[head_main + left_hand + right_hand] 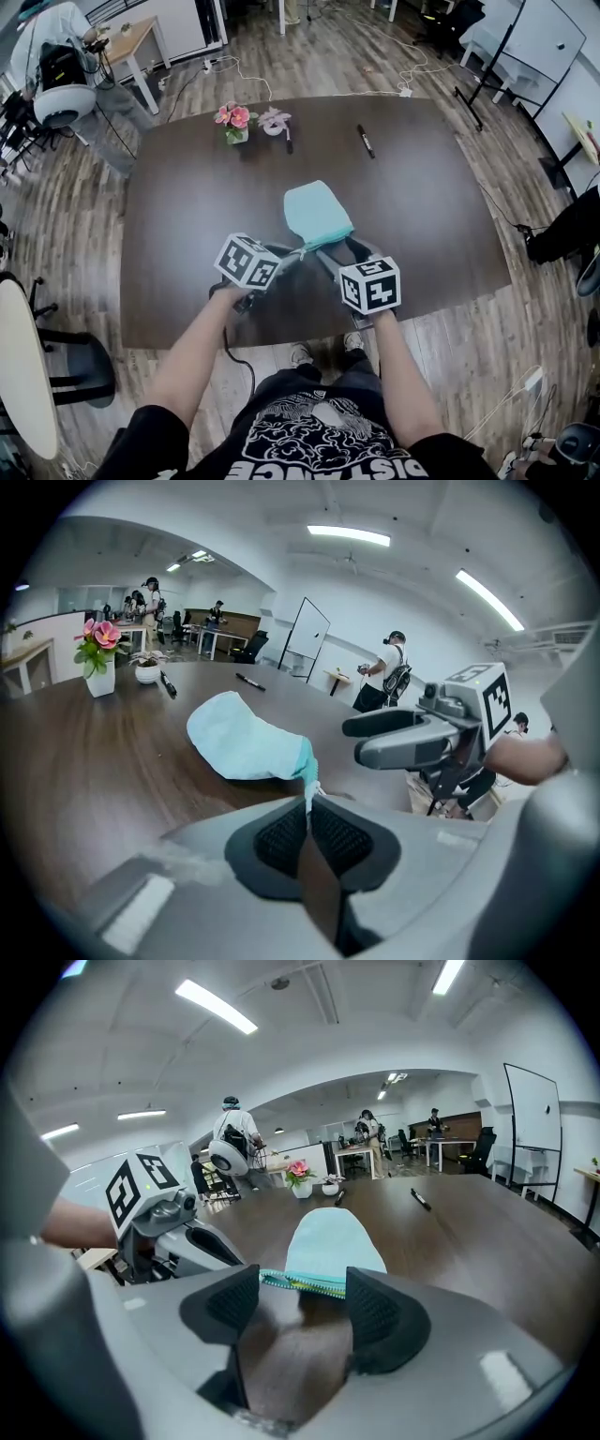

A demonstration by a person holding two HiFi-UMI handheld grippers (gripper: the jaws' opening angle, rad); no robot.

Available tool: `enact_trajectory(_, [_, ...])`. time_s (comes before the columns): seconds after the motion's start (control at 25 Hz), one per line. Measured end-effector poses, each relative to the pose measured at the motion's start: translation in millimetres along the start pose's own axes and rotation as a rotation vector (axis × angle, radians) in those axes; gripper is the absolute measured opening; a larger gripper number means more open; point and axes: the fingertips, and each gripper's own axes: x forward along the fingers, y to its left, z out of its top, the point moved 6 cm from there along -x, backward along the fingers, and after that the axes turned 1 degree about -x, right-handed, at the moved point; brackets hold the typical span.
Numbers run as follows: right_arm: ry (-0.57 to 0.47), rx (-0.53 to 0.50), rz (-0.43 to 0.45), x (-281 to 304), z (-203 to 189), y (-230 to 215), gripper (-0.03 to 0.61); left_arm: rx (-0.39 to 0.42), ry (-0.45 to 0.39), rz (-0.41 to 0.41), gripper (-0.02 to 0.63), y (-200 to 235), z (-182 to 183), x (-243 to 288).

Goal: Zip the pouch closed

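On the dark brown table (187,206), near the edge where the person stood, lay the light blue pouch (317,214). Its far end rested flat on the wood. Its near end, the one with the zip, pointed at the two tools.

The person's two bare arms came in from the bottom of the head view, side by side. Each hand held one tool low over the table. The left hand (230,296) held the left gripper (307,803) tipped down and leaning in toward the pouch. Its jaws were squeezed tight together, and a thin little bit at the zip corner of the pouch was pinched between them.

The right hand (380,321) held the right gripper (302,1299) pointing down along the pouch. Its jaws stood wide apart. The green-blue zip edge (305,1282) of the pouch lay across the gap at their tips, and the pads did not squeeze it. The two tools were just beside each other at the same end of the pouch.

The left cube (248,261) and the right cube (370,284) had black and white squares on them. The person's black shirt (319,431) had big white letters that said DISTANCE, seen upside down.

Far back on the table stood a small vase of pink flowers (234,120), a little white pot (274,120) and two dark pens (366,141)
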Motion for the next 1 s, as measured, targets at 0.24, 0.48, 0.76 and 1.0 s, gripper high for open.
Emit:
enact_trajectory(0.24, [-0.011, -0.037, 0.069, -0.2, 8.1, 1.1, 0.279, -0.027, -0.019, 0.053, 0.023, -10.2, 20.9, -8.5])
enact_trajectory(0.48, [-0.018, -0.089, 0.144, -3.0, 17.3, -3.6, 0.252, -0.005, -0.014, 0.122, 0.023, -25.9, 51.1, -13.0])
enact_trajectory(0.76, [-0.03, -0.152, 0.227, -5.5, 28.3, -17.5, 0.224, -0.041, -0.017, 0.162, 0.023, -39.7, 76.0, 0.6])
enact_trajectory(1.0, [-0.034, -0.224, 0.281, -13.2, 33.9, -28.6, 0.204, -0.094, -0.035, 0.181, 0.023, -50.2, 89.1, 8.8])
